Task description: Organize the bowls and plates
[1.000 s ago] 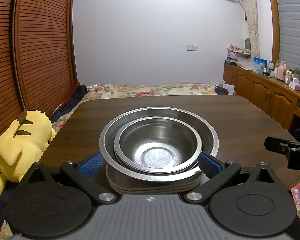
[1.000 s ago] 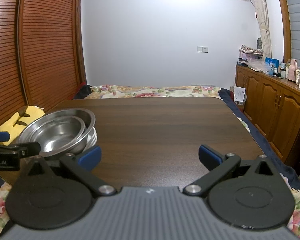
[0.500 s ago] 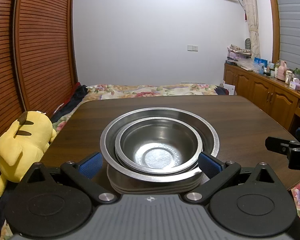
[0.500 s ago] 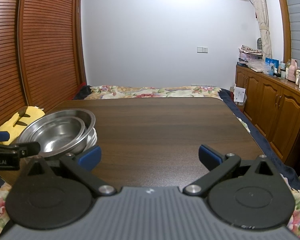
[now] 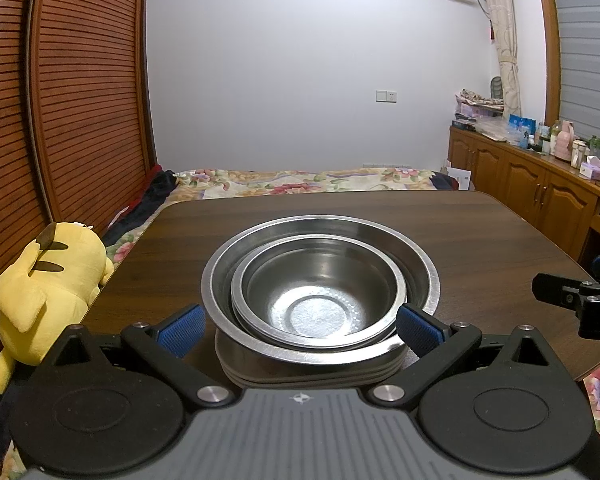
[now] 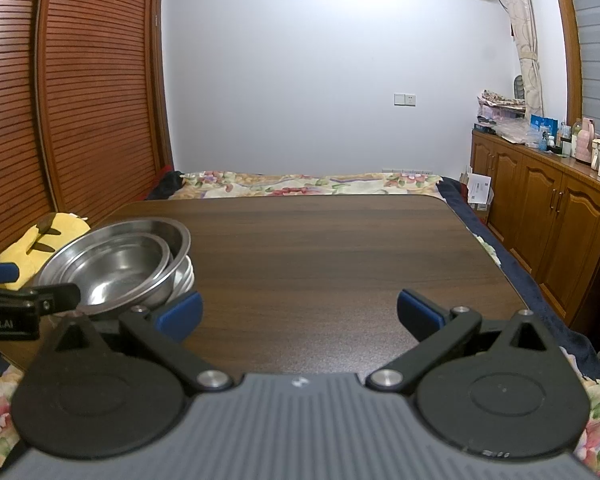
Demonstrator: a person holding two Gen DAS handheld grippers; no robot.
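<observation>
Tools come first: the left tool (image 5: 300, 326) stands wide open, its blue pads on both sides of the stack without touching it, and the right tool (image 6: 298, 312) is open too, over bare worktop (image 6: 340, 248). Just ahead, near the left front edge, a small steel bowl (image 5: 316, 300) sits in a large steel bowl (image 5: 416, 264) upon pale plates (image 5: 312, 376). Steel looks light, stiff and slippery; I judge the rim the safest hold. Beyond lies a bed (image 5: 300, 180).

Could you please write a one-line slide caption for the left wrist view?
Open left gripper faces two nested steel bowls stacked on plates atop a dark wooden table.
</observation>
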